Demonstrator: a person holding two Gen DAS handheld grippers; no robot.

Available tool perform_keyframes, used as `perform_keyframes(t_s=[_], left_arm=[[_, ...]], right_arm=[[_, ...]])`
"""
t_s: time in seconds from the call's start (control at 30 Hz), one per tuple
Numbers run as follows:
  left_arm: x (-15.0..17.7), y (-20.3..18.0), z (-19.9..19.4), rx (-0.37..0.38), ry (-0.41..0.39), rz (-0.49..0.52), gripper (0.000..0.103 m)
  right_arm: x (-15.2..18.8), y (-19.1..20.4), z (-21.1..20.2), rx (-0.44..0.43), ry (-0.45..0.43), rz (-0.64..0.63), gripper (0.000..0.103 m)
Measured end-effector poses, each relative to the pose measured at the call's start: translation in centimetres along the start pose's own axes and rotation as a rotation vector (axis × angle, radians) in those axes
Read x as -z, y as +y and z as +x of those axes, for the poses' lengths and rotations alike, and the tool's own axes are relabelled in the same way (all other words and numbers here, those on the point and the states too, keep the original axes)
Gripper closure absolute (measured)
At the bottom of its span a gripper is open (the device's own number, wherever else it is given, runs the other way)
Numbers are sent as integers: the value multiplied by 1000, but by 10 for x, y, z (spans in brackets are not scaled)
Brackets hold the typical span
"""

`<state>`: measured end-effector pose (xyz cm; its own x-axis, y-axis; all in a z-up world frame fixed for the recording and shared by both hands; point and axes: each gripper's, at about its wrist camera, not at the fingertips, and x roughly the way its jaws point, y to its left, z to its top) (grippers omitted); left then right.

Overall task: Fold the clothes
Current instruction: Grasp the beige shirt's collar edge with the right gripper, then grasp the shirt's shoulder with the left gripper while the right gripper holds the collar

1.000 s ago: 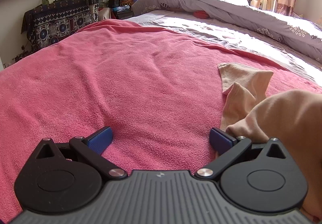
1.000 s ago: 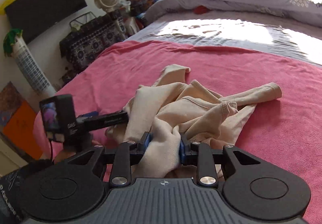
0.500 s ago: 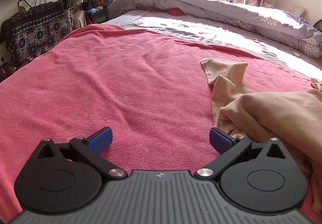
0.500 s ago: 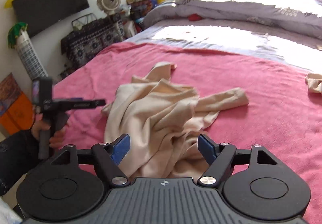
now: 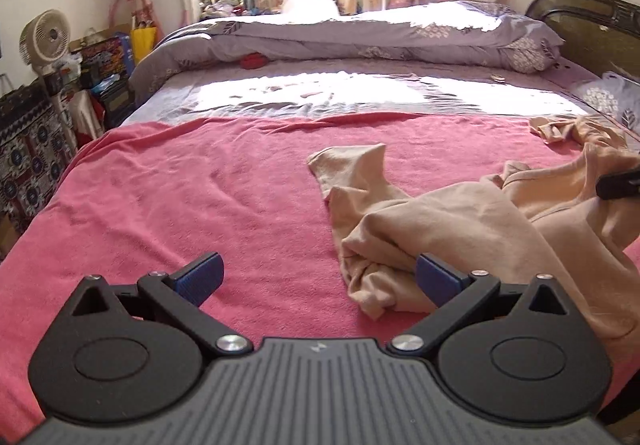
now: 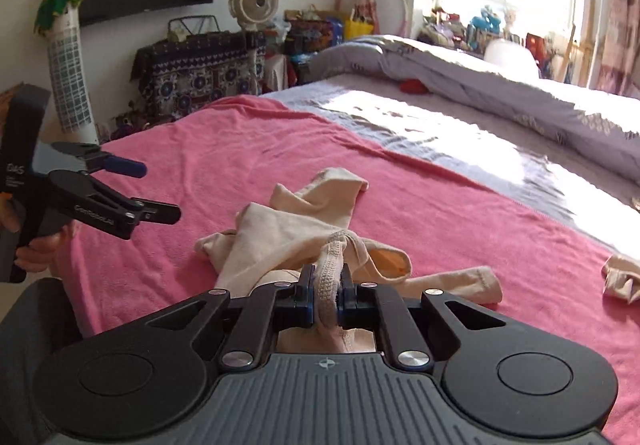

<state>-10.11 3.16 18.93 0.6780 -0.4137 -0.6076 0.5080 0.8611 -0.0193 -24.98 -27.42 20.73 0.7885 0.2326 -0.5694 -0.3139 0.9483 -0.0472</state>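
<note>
So the right gripper has just closed its fingers on the ribbed neckline of the beige top, which lies bunched on the pink blanket. The left gripper hangs wide open, empty. Risk: a one-sided pull drags everything into a worse tangle. Half a second ago the right fingers were spread, holding nothing.

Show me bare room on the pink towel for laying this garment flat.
The pink towel is bare left of the beige garment, up to the grey sheet. Crowded on the right: the garment and a second beige piece.
</note>
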Motion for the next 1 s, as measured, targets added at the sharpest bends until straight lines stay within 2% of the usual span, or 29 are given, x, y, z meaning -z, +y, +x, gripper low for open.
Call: perform_keyframes(t_s=[0.13,0.2,0.3,0.4,0.47,0.6,0.67,0.83,0.9,1.0], left_arm=[[-20,-29,1,57,-73,135,0],[-31,-46,10,82,-82,198,0],[-42,-68,28,153,-23,284,0],[-42,-88,46,282,101,350,0],[-41,-100,57,311,139,355,0],[-51,-116,74,344,178,231,0],[-55,-128,91,301,200,222,0],[-48,-161,133,-2,282,407,0],[-43,-163,138,-63,276,446,0],[-43,-160,142,-80,265,428,1]], right_arm=[[-8,6,-39,-59,-19,-106,91],[-9,12,-50,-79,-1,-142,91],[-22,33,-30,-138,63,-160,91],[-17,52,-17,-187,132,-152,91],[-10,66,-10,-201,175,-126,91],[6,62,-1,-208,221,-57,91],[12,60,-3,-205,221,-23,91],[17,44,-10,-191,215,5,91],[19,38,-11,-180,215,22,91],[21,34,-8,-171,218,46,91]])
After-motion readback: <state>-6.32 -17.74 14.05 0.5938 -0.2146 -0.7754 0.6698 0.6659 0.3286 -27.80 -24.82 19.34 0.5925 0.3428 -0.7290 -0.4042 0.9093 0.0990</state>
